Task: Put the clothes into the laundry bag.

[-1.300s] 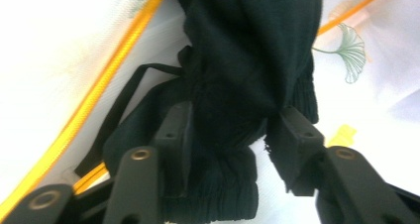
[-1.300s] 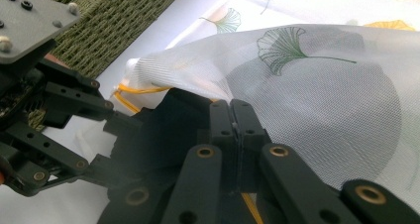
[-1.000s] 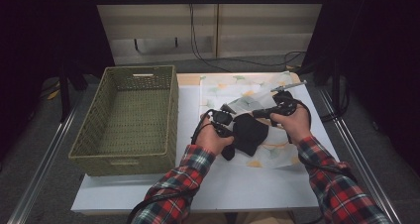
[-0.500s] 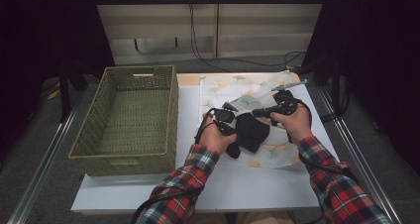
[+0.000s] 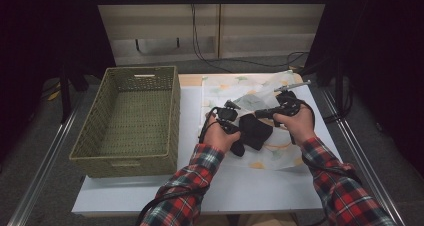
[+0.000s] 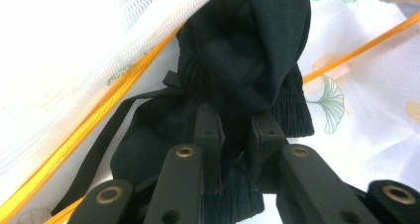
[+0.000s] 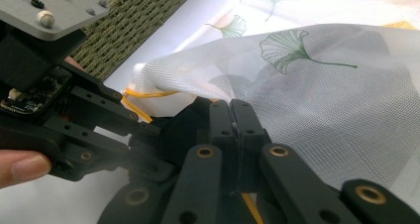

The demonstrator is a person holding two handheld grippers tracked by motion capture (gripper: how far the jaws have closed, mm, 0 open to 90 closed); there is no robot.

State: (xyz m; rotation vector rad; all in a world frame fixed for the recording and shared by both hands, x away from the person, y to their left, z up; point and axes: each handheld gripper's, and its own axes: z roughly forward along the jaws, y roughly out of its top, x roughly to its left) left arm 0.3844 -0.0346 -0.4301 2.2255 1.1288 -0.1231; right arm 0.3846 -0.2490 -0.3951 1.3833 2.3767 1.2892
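Note:
A white mesh bag (image 5: pixel 240 88) with a green leaf print and an orange zipper lies on the white table (image 5: pixel 250 186). A black garment (image 5: pixel 255 131) sits bunched at the bag's opening, partly under the lifted mesh. In the left gripper view, my left gripper (image 6: pixel 234 122) is shut on a fold of the black garment (image 6: pixel 247 50), and the orange zipper edge (image 6: pixel 99 110) runs beside it. My right gripper (image 7: pixel 232 110) is shut on the edge of the mesh bag (image 7: pixel 322 85) and holds that flap up. In the high view the left gripper (image 5: pixel 242 127) and the right gripper (image 5: pixel 265 113) stand close together over the garment.
A woven green-brown basket (image 5: pixel 172 116) stands on the left part of the table, right beside the bag. Its weave also shows in the right gripper view (image 7: pixel 124 16). Cables run across the floor behind the table. Metal rails flank the table on both sides.

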